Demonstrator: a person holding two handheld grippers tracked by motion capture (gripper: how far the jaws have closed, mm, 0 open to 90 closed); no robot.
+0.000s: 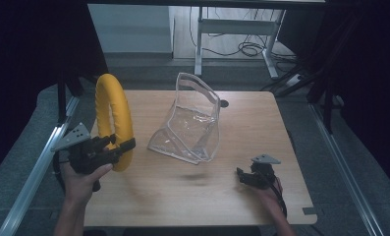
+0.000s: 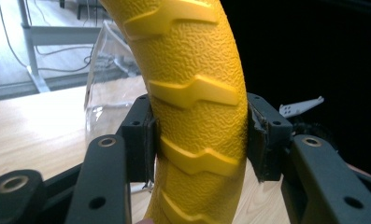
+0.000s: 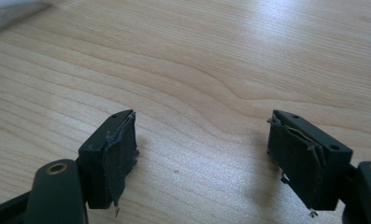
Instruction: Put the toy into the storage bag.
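A yellow textured ring [image 1: 113, 118] stands upright over the table's left side, held at its lower rim by my left gripper [image 1: 119, 146]. In the left gripper view both pads press the sides of the yellow ring [image 2: 197, 107], so my left gripper [image 2: 199, 140] is shut on it. A clear plastic pouch [image 1: 191, 123] stands open in the middle of the table, just right of the ring. Near the front right, my right gripper [image 1: 242, 175] rests low over the wood, jaws spread. My right gripper [image 3: 202, 154] has bare tabletop between its worn pads.
The wooden table [image 1: 241, 206] has a small dark hole [image 1: 224, 103] near its back edge. Metal rails [image 1: 33, 172] run along both sides of the table. A desk frame [image 1: 232, 29] and cables [image 1: 251, 49] lie on the floor beyond.
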